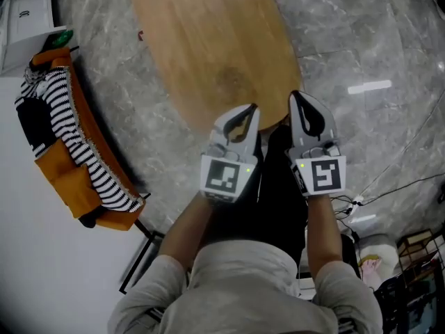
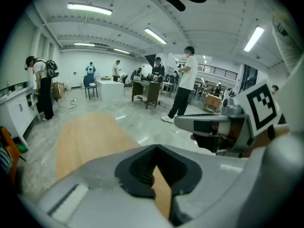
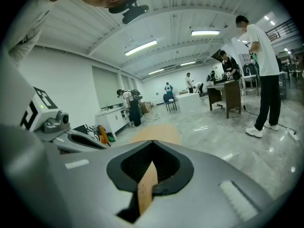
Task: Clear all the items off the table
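Both hand-held grippers are closed and hold nothing. In its own view, the left hand-held gripper (image 2: 156, 146) has its two grey jaws pressed together at the tips. Only a thin strip of wood shows through the dark hollow behind them. The right hand-held gripper (image 3: 152, 141) looks the same in its view, with the tips meeting and nothing between them.

From the head view, the left hand-held gripper (image 1: 252, 110) and the right hand-held gripper (image 1: 295, 96) sit side by side and close together. Each points away from the person, with its tip over the near end of the desk (image 1: 208, 40) and touching nothing.

The desk is a long oval of pale wood with a bare top. Its long axis runs from the grippers towards the far side, leaning slightly left. Its near rounded end lies just under the jaw tips. It stands on a grey marble floor (image 1: 361, 47).

Well to the left, an orange couch (image 1: 66, 179) carries a black-and-white striped cloth (image 1: 76, 138).
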Demonstrator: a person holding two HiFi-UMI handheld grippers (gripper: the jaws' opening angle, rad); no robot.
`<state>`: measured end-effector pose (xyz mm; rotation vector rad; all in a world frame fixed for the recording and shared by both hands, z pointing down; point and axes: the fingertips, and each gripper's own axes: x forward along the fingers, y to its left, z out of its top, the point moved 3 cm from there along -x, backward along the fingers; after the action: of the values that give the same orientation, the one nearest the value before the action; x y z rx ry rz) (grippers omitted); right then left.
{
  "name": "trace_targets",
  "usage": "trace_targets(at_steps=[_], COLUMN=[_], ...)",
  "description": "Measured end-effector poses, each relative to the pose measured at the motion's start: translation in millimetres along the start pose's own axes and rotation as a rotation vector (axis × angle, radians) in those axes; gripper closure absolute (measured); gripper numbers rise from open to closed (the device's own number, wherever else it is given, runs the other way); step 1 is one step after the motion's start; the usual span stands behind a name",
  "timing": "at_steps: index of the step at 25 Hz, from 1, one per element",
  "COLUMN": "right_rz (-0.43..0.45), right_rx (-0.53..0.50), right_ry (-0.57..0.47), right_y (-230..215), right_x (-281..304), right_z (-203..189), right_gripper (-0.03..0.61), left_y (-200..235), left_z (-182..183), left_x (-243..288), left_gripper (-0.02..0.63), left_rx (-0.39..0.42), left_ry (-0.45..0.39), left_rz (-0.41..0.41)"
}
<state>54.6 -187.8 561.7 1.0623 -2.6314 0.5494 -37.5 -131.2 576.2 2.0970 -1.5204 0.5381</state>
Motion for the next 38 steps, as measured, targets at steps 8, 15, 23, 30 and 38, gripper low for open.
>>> trace_targets(at_steps=[8,15,23,30,38], right_rz=[0.043,0.031,0.001,-0.006,-0.017], right_rx=[0.041,0.078,0.114,0.132,0.137], right_ry=[0.063,0.113,0.119,0.124,0.125], right_y=[6,-3,-14,-17,-26], right_x=[21,18,16,15,14], right_z=[-57,-75,-86,-90,-94], right_gripper=[0.572,0.572,0.572,0.571,0.572], left_y=[23,53,74,77,77], left_z=[-49,-109,-155,-164,-176], left_x=[23,46,60,71,75], left_gripper=[0.592,0.592,0.592,0.584,0.577], left_rx=[0.133,0.235,0.252,0.348,0.365], left_ry=[0.197,0.469,0.67,0.73,0.788], left_rz=[-0.027,0.004,0.037,0.017,0.003])
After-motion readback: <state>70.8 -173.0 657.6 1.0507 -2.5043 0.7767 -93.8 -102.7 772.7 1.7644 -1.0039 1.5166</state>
